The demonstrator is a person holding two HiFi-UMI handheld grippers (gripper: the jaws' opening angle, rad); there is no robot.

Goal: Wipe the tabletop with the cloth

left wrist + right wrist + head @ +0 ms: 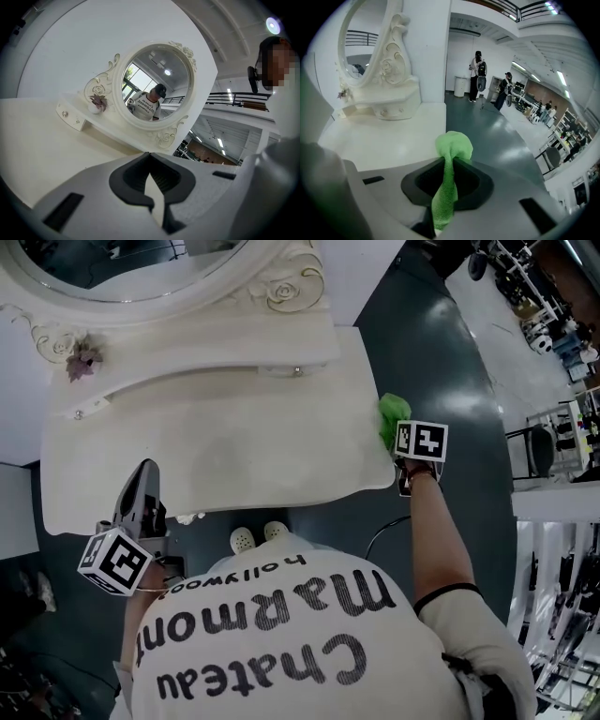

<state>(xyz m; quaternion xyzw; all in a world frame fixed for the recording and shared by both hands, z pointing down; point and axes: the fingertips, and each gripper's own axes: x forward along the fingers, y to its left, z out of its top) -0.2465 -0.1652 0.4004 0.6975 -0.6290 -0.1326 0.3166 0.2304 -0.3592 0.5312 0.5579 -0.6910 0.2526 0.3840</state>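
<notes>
The white vanity tabletop (234, 437) fills the middle of the head view. A bright green cloth (389, 418) sits bunched at the table's right edge, over the rim. My right gripper (396, 434) is shut on the cloth. In the right gripper view the cloth (452, 150) runs up between the jaws and balls out past the tips of the right gripper (449, 161), with the tabletop (389, 136) to its left. My left gripper (146, 470) hangs at the table's front left edge. The left gripper (150, 157) is shut on nothing and points towards the mirror.
An oval mirror (131, 268) in a carved frame stands at the back over a raised drawer shelf (187, 371). A small purple flower (82, 360) sits on the shelf. Dark floor lies right of the table, with a chair (539, 446) and people (477, 77) further off.
</notes>
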